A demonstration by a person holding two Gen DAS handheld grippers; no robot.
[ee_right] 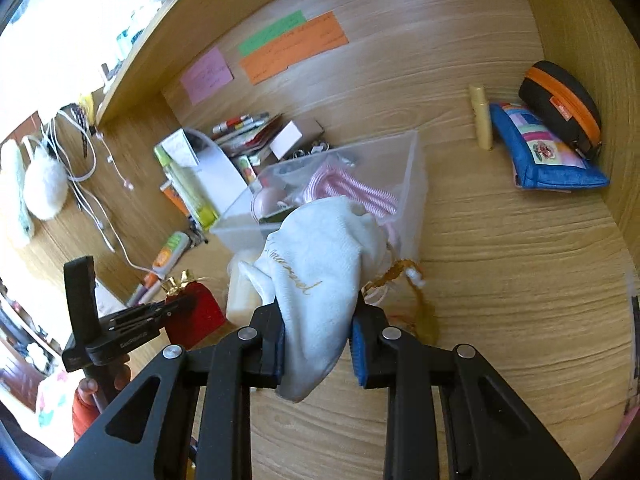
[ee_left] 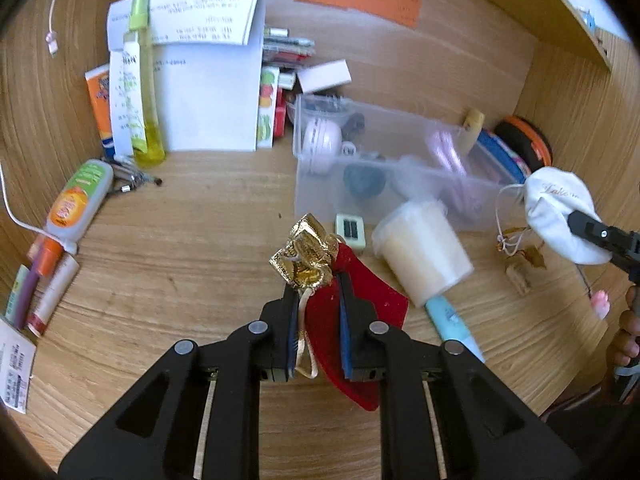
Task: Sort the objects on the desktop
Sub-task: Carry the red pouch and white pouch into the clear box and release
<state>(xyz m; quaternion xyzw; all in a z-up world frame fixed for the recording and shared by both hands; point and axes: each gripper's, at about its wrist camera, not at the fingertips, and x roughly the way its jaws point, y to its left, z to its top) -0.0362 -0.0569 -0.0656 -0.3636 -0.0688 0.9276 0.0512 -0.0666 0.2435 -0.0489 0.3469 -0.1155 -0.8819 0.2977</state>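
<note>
Tongs are clamped on pouches: the left tongs [ee_left: 316,292] on a red velvet pouch [ee_left: 352,320], the right tongs [ee_right: 316,320] on a white pouch [ee_right: 316,264], both held above the table [ee_left: 180,240], while the clear bin [ee_left: 384,160] at one o'clock is judged only partly filled.

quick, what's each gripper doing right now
left gripper: shut on the red pouch with the gold top.
right gripper: shut on the white pouch.
</note>
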